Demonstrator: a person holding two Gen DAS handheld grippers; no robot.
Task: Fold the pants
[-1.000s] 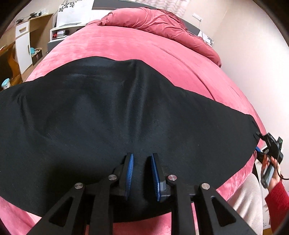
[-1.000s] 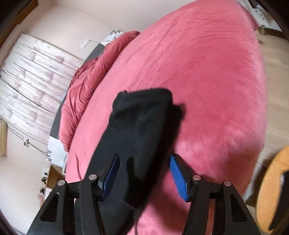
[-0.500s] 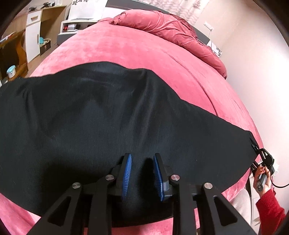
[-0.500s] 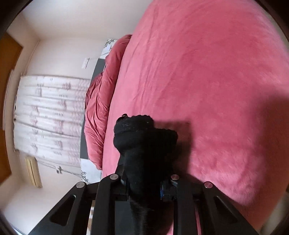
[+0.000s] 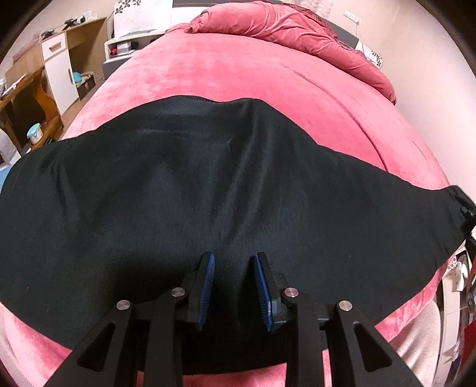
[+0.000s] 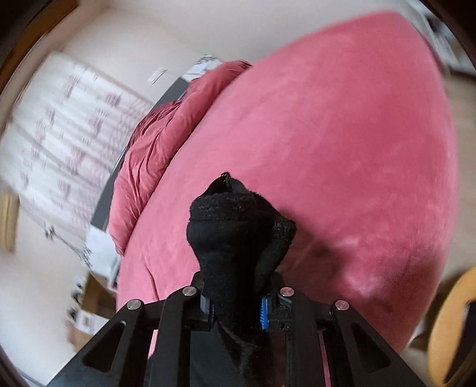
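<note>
Black pants (image 5: 208,193) lie spread flat across the pink bed (image 5: 267,77). My left gripper (image 5: 235,285) hovers over their near edge with its blue pads a little apart and nothing pinched between them. My right gripper (image 6: 236,309) is shut on a bunched end of the pants (image 6: 235,226), which sticks up between the fingers above the bed (image 6: 342,148). The right gripper also shows at the far right edge of the left wrist view (image 5: 467,217), at the pants' right end.
A rumpled pink duvet (image 5: 291,26) lies at the head of the bed. A wooden desk and white cabinet (image 5: 56,59) stand left of the bed. A white curtain (image 6: 68,119) hangs on the wall. A wooden chair edge (image 6: 449,321) is at the right.
My right gripper closed on the end of the pants and lifted it, bunching the fabric. My left gripper stayed over the near edge, its pads opening slightly.
</note>
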